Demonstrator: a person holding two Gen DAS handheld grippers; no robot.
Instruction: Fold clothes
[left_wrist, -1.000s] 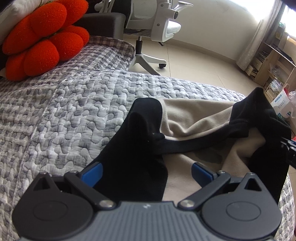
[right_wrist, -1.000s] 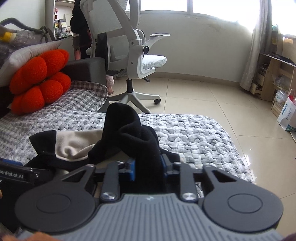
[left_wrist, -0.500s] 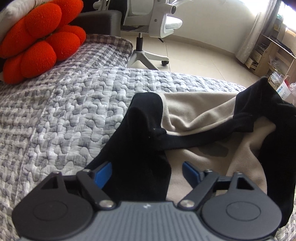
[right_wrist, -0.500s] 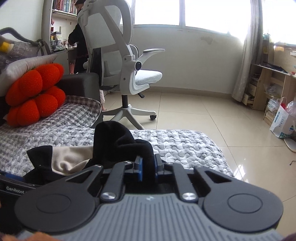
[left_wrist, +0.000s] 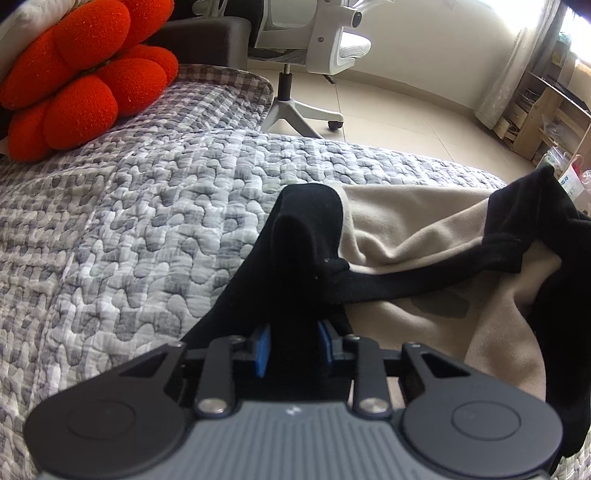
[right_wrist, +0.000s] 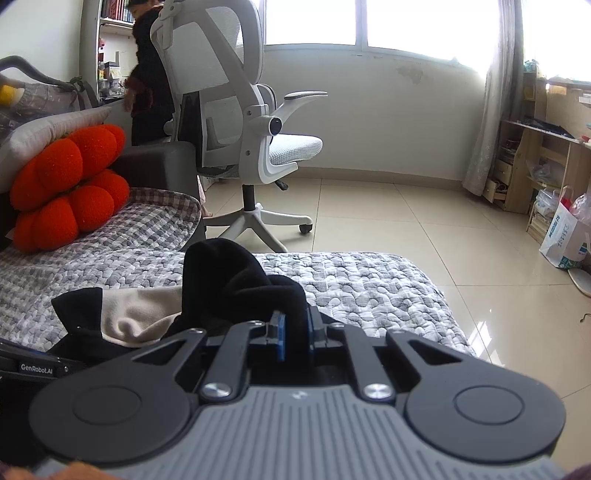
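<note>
A garment with a black outside (left_wrist: 291, 258) and a beige lining (left_wrist: 402, 225) lies bunched on a grey quilted bed (left_wrist: 147, 206). In the left wrist view my left gripper (left_wrist: 293, 345) is shut on a black corner of it, the cloth pinched between the blue pads (left_wrist: 263, 347). In the right wrist view my right gripper (right_wrist: 293, 334) is shut on another black fold (right_wrist: 236, 280), held a little above the bed (right_wrist: 351, 291). The beige lining (right_wrist: 140, 314) shows to its left, beside the left gripper's body (right_wrist: 33, 367).
An orange pumpkin cushion (left_wrist: 81, 74) rests at the bed's far left. A white office chair (right_wrist: 236, 122) stands on the tiled floor (right_wrist: 406, 221) beyond the bed, with a person behind it. Wooden shelves (right_wrist: 535, 166) and a paper bag (right_wrist: 565, 240) line the right wall.
My left gripper went from open to shut on the black corner. The right gripper, still shut on its fold, has risen, so more of the room shows.
</note>
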